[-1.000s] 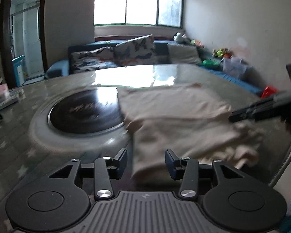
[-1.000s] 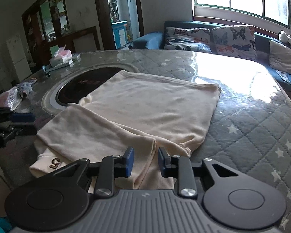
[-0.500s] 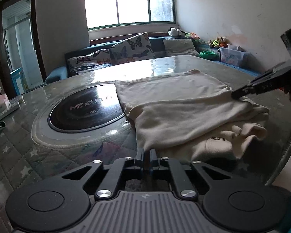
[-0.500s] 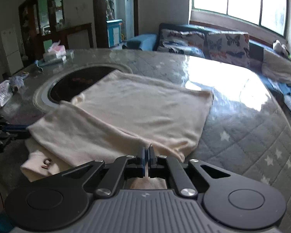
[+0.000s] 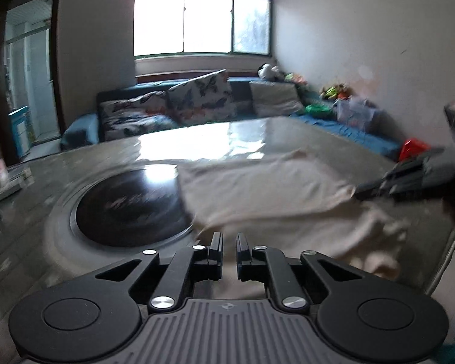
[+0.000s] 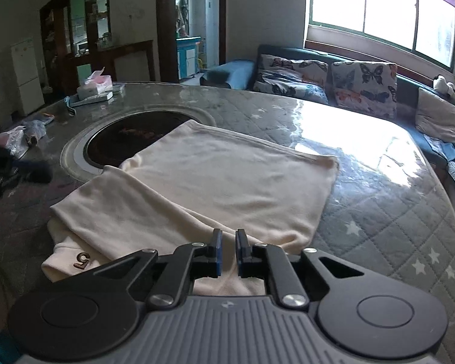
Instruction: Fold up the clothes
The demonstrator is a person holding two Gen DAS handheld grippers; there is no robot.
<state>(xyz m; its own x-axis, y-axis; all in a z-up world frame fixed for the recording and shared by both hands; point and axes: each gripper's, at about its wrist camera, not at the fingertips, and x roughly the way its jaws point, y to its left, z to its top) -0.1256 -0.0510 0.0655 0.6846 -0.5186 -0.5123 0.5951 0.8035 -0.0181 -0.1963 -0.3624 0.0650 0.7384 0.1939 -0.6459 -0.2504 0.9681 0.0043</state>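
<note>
On the near side of the table [image 6: 379, 212], a cream shirt [image 6: 227, 182] lies partly folded. One flap is already laid across its body, its far corner overlaps the dark round hotplate [image 6: 121, 142], and its near edge, with a small "5" patch, bunches close to the table's rim. The left gripper [image 5: 229, 242] and the right gripper [image 6: 228, 239] each sit at that near edge, at opposite ends of it. The jaws of both have just eased open a little and are now nearly together with only a slit between the pads. Cream fabric fills each slit, so each seems to pinch a fold of the shirt, though the left view is too blurred to be sure how much. That slackened hold is the main risk, because a thin bite on soft cloth may slip out once the edge is lifted. Either pinch may also catch only the top layer, and then the flap would peel away and undo the fold beneath. If the two hands rise unevenly, the crease will likely run crooked. The table cover looks glossy, so a pull along it could drag the whole shirt, or tip the bunched edge off the rim.
</note>
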